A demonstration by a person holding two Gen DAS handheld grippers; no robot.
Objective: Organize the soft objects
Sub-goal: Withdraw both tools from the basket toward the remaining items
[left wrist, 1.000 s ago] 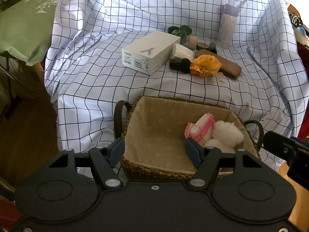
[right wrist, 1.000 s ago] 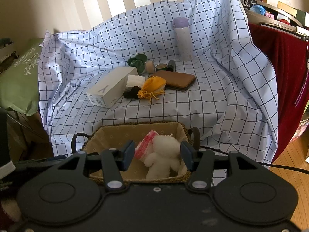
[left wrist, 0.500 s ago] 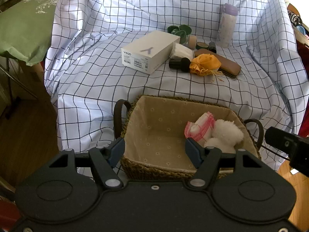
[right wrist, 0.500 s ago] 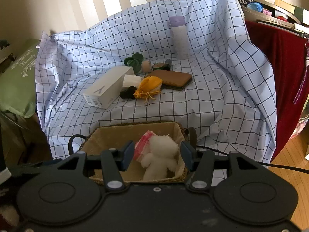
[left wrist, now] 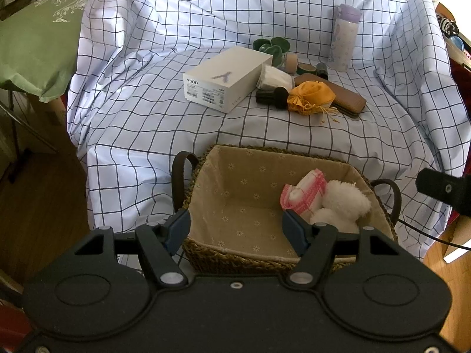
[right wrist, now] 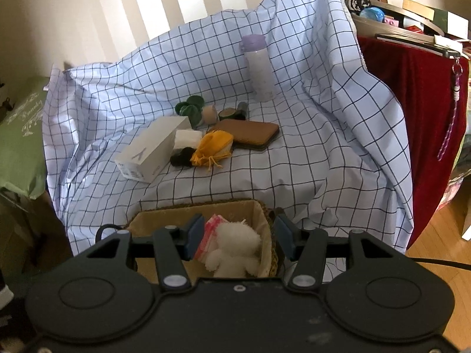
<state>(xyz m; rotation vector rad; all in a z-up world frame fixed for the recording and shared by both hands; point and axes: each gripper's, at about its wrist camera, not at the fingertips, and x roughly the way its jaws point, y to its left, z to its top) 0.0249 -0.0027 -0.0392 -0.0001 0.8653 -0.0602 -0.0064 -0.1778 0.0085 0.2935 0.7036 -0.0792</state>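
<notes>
Letters "Y500" show on the white box [left wrist: 226, 83], and I see my left tongs [left wrist: 237, 232] and right tongs [right wrist: 240, 236] both wide, holding nothing.

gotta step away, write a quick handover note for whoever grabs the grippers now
Left gripper: jaws open, empty, in front of the woven lined basket.
Right gripper: jaws open, empty, above the basket's right end.
Done: fluffy white plush toy and pink-and-white checked cloth lie in the basket.
Left: orange drawstring pouch and white folded cloth sit on the checked sheet beside the white cardboard box.
</notes>
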